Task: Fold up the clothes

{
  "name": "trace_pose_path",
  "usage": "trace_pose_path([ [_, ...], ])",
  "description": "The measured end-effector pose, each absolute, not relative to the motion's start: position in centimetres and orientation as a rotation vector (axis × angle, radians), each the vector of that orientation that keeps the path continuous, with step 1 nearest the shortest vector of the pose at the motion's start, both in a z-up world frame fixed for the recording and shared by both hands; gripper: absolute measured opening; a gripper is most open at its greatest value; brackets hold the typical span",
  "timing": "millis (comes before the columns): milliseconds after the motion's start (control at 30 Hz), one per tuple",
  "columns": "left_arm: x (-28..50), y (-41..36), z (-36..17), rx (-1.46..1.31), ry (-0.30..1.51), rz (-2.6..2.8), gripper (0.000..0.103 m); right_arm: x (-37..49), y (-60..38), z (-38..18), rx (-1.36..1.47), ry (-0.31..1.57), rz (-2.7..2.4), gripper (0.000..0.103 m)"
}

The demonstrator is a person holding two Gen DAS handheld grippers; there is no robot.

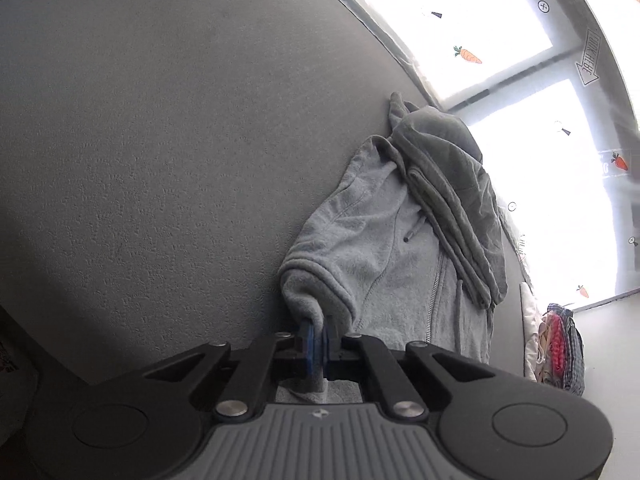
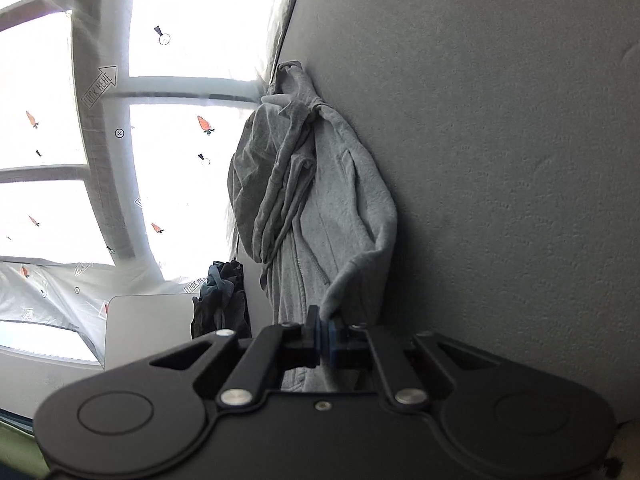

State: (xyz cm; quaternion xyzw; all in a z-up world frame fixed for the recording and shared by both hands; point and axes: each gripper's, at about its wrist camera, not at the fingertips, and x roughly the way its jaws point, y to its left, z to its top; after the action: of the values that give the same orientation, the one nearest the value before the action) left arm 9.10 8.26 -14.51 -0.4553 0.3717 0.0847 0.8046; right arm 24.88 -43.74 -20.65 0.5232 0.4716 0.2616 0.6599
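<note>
My left black two-finger gripper (image 1: 319, 340): blue pads pinched tight on grey fleece hoodie (image 1: 372, 256). My right black two-finger gripper (image 2: 323, 334): same, clamped on fabric edge.

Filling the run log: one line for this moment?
left tool: shut on grey hoodie | right tool: shut on grey hoodie | hoodie: bunched, unfolded

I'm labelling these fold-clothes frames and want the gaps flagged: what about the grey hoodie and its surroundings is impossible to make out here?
- Light grey zip-up fleece hoodie: its held edge, both views, is hidden behind the left gripper and right gripper.
- Hoodie's far sleeves: bunched under its hood, both views.
- Outside the windows: overexposed white, both views.
- Colourful clothes pile: left view, small, near the edge.
- Dark garment heap: right view, shadowed, items indistinguishable.
</note>
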Motion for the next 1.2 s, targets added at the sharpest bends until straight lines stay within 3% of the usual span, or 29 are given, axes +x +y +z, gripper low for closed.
trace_pose_path([
  [300, 12.2, 8.8, -9.9, -1.006, 0.566, 0.095, 0.003, 28.8, -42.7, -17.6, 1.435, 0.895, 0.643, 0.004],
  [567, 16.5, 10.4, -6.2, -1.005, 0.41, 0.042, 0.003, 33.6, -42.0, -15.1, 1.496, 0.773, 0.655, 0.004],
  [933, 23.9, 12.4, -4.0, -0.991, 0.326, 0.009, 0.003, 40.0, -40.5, -13.1, 1.534, 0.65, 0.662, 0.004],
  [1200, 30.3, 13.9, -6.1, -1.016, 0.343, 0.016, 0.003, 44.9, -38.9, -14.9, 1.592, 0.647, 0.623, 0.004],
])
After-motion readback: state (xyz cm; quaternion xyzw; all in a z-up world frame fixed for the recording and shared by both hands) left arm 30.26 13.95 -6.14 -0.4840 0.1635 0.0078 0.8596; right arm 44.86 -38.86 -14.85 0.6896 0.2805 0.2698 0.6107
